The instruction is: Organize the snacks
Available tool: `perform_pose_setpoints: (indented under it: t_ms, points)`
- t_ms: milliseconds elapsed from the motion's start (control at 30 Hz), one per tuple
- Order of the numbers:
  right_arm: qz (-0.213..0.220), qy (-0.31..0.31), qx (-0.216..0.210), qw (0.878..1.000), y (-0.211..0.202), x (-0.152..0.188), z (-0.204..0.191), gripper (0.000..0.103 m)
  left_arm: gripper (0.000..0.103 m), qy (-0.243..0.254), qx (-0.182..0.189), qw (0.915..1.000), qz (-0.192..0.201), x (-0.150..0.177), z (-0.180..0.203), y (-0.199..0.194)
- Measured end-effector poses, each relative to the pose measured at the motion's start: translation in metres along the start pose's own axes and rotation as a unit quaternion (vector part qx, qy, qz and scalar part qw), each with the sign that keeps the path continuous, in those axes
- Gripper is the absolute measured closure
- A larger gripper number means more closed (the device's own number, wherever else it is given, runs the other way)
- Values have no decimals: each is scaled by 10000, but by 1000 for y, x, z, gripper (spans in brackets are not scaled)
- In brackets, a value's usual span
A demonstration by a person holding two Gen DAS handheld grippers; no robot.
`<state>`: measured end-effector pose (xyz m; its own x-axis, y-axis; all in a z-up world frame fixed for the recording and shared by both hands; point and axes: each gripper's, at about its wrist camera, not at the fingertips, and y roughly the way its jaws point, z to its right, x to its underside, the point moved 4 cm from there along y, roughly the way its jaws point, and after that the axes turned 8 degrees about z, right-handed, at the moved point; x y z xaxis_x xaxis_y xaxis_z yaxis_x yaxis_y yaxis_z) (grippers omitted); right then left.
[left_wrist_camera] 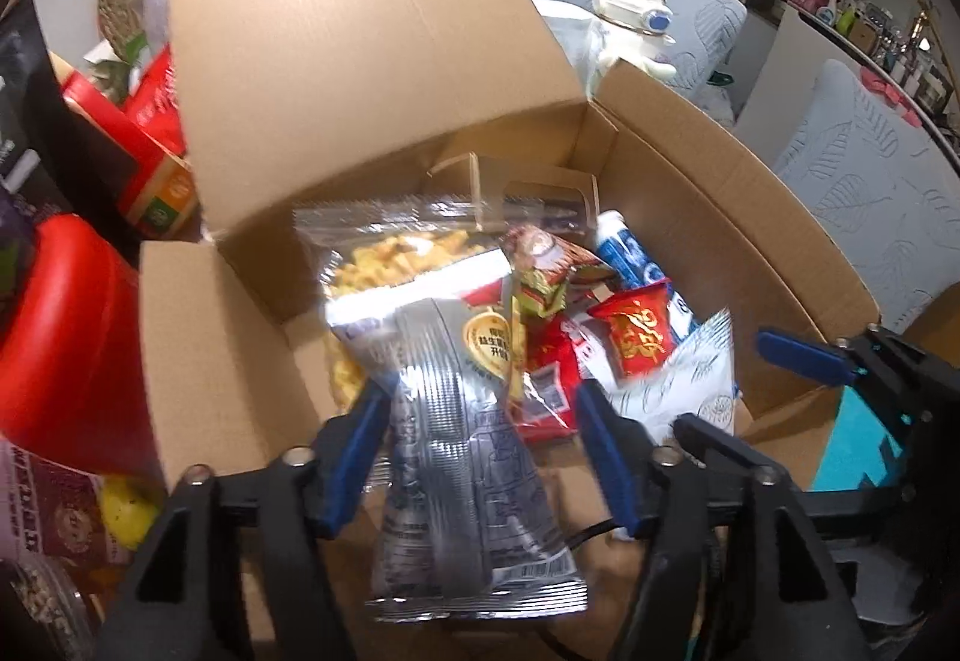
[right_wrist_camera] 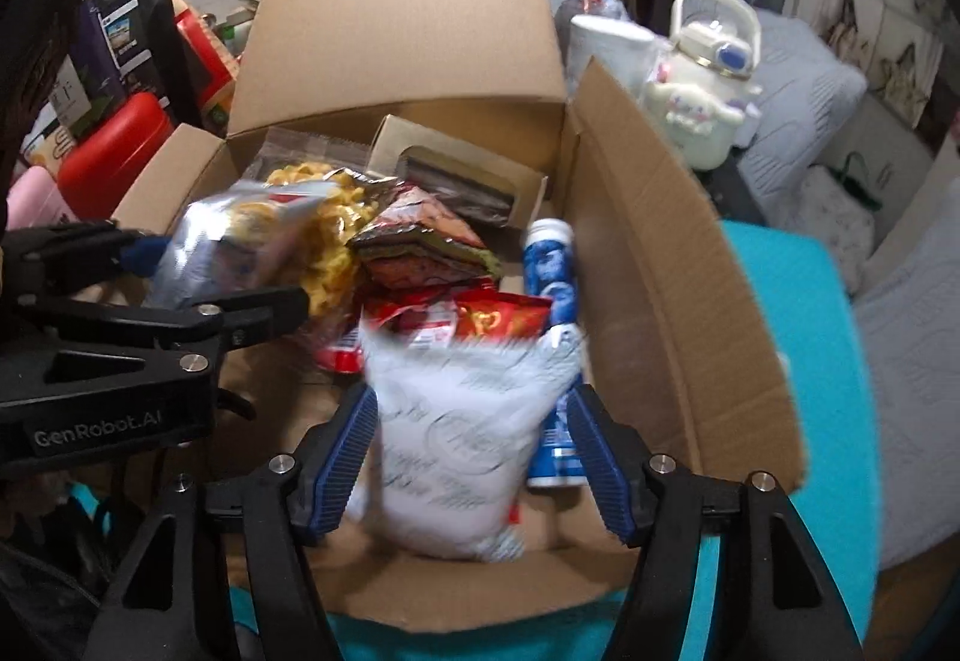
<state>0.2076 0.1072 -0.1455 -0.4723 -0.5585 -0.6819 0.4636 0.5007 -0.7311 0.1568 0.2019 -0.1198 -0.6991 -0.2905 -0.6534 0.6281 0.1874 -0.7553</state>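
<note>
Down the left wrist view, the left claw (left_wrist_camera: 480, 457) has its blue pads on either side of a silver foil snack pouch (left_wrist_camera: 468, 469), which hangs in the lower middle of the frame above the near edge of the open cardboard box (left_wrist_camera: 372, 61). The pads look spread wide; whether they pinch the pouch or only flank it I cannot tell. Behind it in the box lie a clear bag of yellow puffed snacks (left_wrist_camera: 384, 265), a small red sachet (left_wrist_camera: 636, 331), and a blue-and-white tube (left_wrist_camera: 630, 253) to the right. The right claw (left_wrist_camera: 798, 355) shows at the right edge.

From the right wrist view, the right claw (right_wrist_camera: 474, 451) straddles a white soft packet (right_wrist_camera: 462, 433) at lower centre, resting inside the box (right_wrist_camera: 408, 19) near its front wall; here too the pads stand wide and contact is unclear. The left claw (right_wrist_camera: 198, 271) sits at the left of the frame against the foil pouch (right_wrist_camera: 240, 247).

Both packs are probably light, crinkly and slippery, with air and brittle contents inside. A grip on the flat sealed edge would likely hold better than a squeeze across the puffed middle.
</note>
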Motion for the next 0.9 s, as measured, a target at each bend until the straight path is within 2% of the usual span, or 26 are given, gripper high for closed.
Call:
perform_pose_setpoints:
  t_ms: [300, 500, 700, 900]
  points:
    - [240, 52, 161, 9996, -19, -3, 2, 37, 36, 69, -106, 9996, 262, -4, 2, -17]
    - [582, 102, 248, 9979, -43, -11, 1, 37, 36, 156, -66, 9979, 630, -8, 9, -43]
    - [909, 142, 283, 9954, -72, -18, -2, 37, 36, 111, 13, 9957, 916, -10, 13, -77]
    - [1303, 154, 268, 9910, -108, -21, -9, 37, 36, 173, 51, 9900, 1398, -16, 19, -122]
